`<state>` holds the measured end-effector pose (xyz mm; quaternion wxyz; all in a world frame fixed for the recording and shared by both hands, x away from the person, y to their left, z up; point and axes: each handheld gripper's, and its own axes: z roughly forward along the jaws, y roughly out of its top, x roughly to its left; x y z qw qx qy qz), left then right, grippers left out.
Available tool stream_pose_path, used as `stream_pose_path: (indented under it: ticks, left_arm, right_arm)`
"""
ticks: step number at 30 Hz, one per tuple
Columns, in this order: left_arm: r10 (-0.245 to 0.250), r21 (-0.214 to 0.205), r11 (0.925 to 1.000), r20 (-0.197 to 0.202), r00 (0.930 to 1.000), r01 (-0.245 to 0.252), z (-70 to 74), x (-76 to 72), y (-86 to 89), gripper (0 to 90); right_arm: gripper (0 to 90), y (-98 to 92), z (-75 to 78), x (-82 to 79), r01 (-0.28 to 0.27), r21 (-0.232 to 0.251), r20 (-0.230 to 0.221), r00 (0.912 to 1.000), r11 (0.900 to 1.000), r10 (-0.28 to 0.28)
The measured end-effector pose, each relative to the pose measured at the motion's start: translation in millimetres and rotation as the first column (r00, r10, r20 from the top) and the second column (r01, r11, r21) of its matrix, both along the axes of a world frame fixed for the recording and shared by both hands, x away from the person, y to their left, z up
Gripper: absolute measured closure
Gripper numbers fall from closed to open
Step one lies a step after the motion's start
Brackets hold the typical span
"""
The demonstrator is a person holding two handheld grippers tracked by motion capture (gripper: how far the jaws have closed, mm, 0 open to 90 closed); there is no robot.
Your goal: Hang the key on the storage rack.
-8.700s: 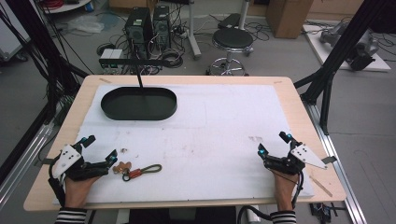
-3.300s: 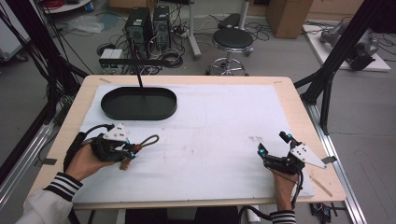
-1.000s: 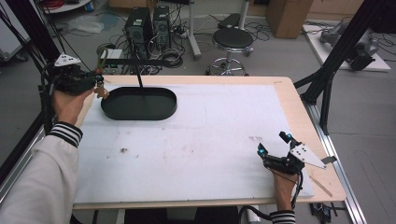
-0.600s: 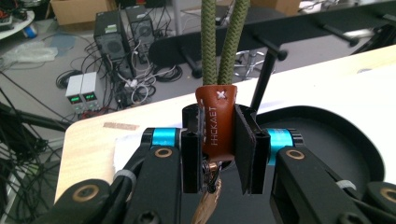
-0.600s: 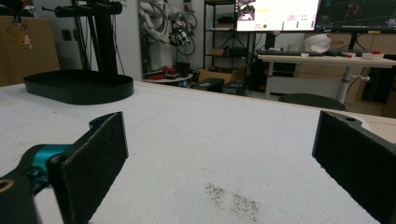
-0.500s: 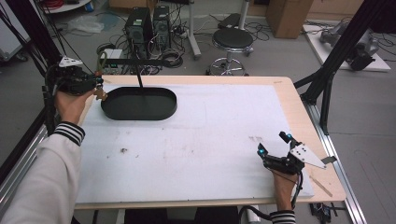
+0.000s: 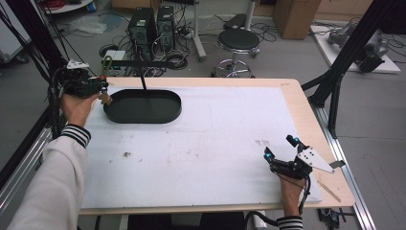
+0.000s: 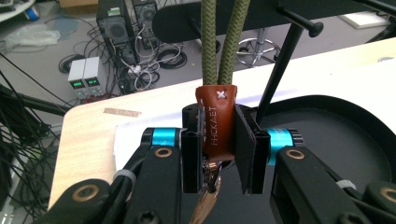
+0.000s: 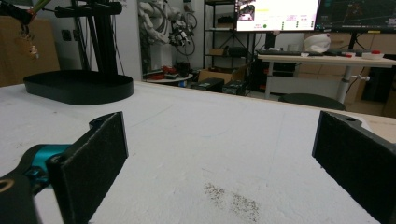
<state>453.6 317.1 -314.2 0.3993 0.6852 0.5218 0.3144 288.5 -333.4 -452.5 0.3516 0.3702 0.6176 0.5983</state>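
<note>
left gripper (image 7: 98, 88): raised at far-left corner, jaws clamped | right gripper (image 7: 280, 148): low, apparently resting, jaws wide apart

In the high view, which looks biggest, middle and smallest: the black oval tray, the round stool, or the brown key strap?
1. black oval tray
2. round stool, though it stands farther from the camera
3. brown key strap, held in the left gripper
</note>
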Motion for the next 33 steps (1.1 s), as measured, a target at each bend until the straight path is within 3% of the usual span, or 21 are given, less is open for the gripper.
stream_pose_path:
  ticks: [27, 33]
  left_arm:
    - [0.044, 0.002, 0.999, -0.072, 0.9964, -0.044, -13.0, 12.7, -0.8, 73.6]
    - [0.061, 0.03, 0.9978, -0.092, 0.9939, -0.058, -17.5, 16.2, -1.7, 73.6]
  right_arm:
    - [2.4, 0.0, 0.0, -0.1, -0.001, 0.002, -0.003, 1.0, 1.0, 0.001]
    - [2.4, -0.2, 0.0, 0.1, -0.002, -0.002, 0.0, 1.0, 1.0, 0.002]
